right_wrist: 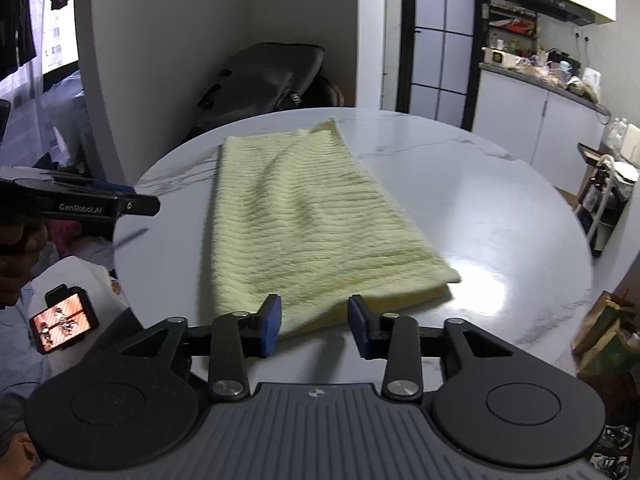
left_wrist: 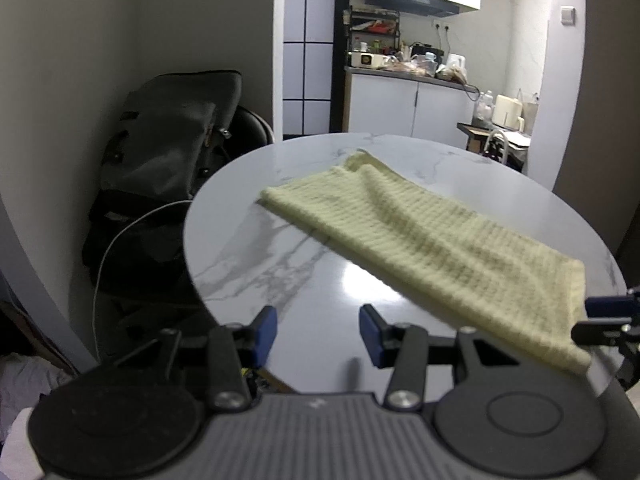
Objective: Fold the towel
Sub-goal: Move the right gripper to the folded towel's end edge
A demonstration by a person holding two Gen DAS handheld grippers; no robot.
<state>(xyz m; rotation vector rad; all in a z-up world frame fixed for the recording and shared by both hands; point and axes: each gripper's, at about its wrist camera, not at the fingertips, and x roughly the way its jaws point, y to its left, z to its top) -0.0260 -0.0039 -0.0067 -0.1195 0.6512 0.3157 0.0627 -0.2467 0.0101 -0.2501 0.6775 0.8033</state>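
Yellow towel: one, lying folded in layers on the table, its near edge just ahead of the right gripper
Marble table: one, round, white, carrying the towel alone
Left gripper: one — fingers standing spread, gripping nothing, hovering over bare tabletop
Right gripper: one — fingers standing apart, empty
Dark bag: one, sitting behind the table

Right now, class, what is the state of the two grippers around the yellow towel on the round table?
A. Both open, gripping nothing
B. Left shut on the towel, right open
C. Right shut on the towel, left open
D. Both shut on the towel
A: the left gripper has its jaws apart over bare table, and the right gripper has its jaws spread at the near edge of the towel without pinching it.
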